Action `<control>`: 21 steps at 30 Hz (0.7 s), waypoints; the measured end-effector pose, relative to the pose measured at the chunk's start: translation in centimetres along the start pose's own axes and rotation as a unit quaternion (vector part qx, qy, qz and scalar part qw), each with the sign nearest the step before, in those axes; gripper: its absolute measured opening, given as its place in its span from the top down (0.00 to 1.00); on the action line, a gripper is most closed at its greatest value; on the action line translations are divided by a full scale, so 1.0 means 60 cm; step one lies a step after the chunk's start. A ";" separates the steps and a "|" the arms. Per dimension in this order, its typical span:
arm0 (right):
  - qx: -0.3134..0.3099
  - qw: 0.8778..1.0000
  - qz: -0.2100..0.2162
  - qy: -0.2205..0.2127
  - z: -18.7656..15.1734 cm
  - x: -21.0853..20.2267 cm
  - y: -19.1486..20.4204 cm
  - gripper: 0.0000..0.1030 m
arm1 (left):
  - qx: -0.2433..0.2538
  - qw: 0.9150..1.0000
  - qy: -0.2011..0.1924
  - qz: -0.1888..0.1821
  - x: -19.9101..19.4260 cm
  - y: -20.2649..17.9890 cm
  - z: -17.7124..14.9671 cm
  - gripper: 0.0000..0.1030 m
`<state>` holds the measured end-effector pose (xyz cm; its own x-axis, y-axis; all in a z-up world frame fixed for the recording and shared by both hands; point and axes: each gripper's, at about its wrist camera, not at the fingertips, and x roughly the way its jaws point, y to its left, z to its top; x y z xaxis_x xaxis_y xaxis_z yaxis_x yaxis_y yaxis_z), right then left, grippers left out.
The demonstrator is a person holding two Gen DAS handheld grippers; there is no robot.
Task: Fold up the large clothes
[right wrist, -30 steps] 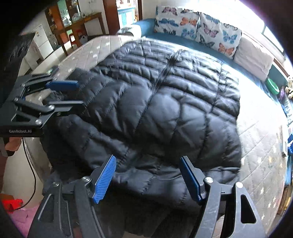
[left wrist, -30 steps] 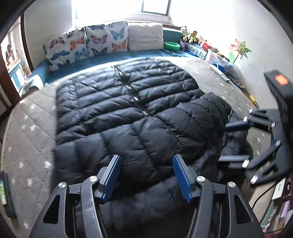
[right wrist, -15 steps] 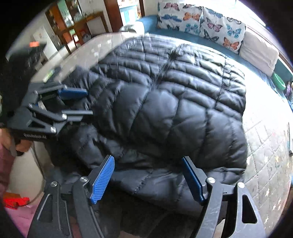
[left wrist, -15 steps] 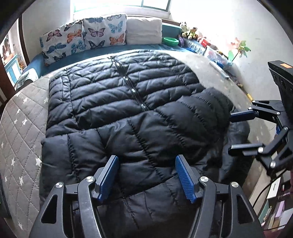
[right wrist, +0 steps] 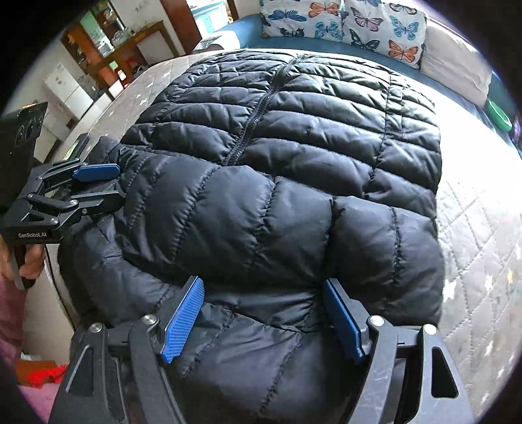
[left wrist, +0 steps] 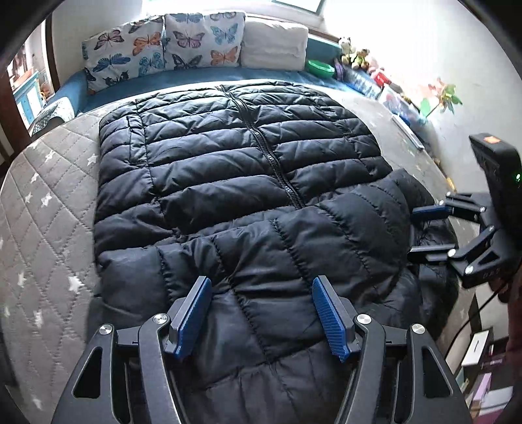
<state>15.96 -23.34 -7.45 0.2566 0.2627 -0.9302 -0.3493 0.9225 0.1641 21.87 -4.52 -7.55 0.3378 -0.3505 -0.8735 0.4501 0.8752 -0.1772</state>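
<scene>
grippers pitched steeply down over black puffer jacket (left wrist: 241, 195); left (left wrist: 261, 313), right (right wrist: 264, 316) fingers released, nothing held.

Daylight floods in from a window (left wrist: 300, 13) behind the pillows (left wrist: 163, 45), blowing out the wall and part of the bed (right wrist: 469, 137) to white glare. The black jacket (left wrist: 241, 182) stays sharp with soft sheen. Fisheye curvature bends the edges, and dark vignettes fill the corners.
</scene>
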 end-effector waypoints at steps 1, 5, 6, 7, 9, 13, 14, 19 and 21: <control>-0.004 1.000 -0.002 -0.004 0.004 -0.015 -0.003 0.20 | -0.001 1.000 0.002 0.000 -0.014 0.001 0.007 0.33; 0.000 0.999 -0.018 -0.031 0.031 -0.070 -0.044 0.20 | 0.006 0.999 -0.031 0.043 -0.083 0.022 0.045 0.16; 0.010 0.999 -0.017 -0.035 0.042 -0.081 -0.062 0.20 | 0.004 0.997 -0.042 0.063 -0.101 0.038 0.062 0.11; 0.019 0.999 -0.014 -0.039 0.052 -0.088 -0.079 0.20 | -0.002 0.996 -0.045 0.073 -0.111 0.054 0.077 0.11; 0.045 0.998 -0.007 -0.046 0.075 -0.099 -0.121 0.20 | -0.018 0.995 -0.041 0.086 -0.120 0.086 0.104 0.11; 0.102 0.993 0.005 -0.056 0.131 -0.093 -0.208 0.20 | -0.060 0.991 -0.026 0.114 -0.110 0.174 0.172 0.11; 0.118 0.991 0.013 -0.057 0.148 -0.084 -0.232 0.20 | -0.075 0.991 -0.021 0.111 -0.102 0.199 0.189 0.11; 0.167 0.984 0.031 -0.059 0.211 -0.014 -0.320 0.20 | -0.110 0.987 -0.016 0.115 -0.054 0.287 0.259 0.11; 0.181 0.981 0.040 -0.060 0.225 0.013 -0.346 0.20 | -0.127 0.986 -0.011 0.106 -0.025 0.319 0.279 0.11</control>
<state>35.60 -38.49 -7.12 0.3535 0.3489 -0.8679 -0.0346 0.9321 0.3606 43.83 7.18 -2.03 0.4203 -0.1554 -0.8940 0.1469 0.9839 -0.1020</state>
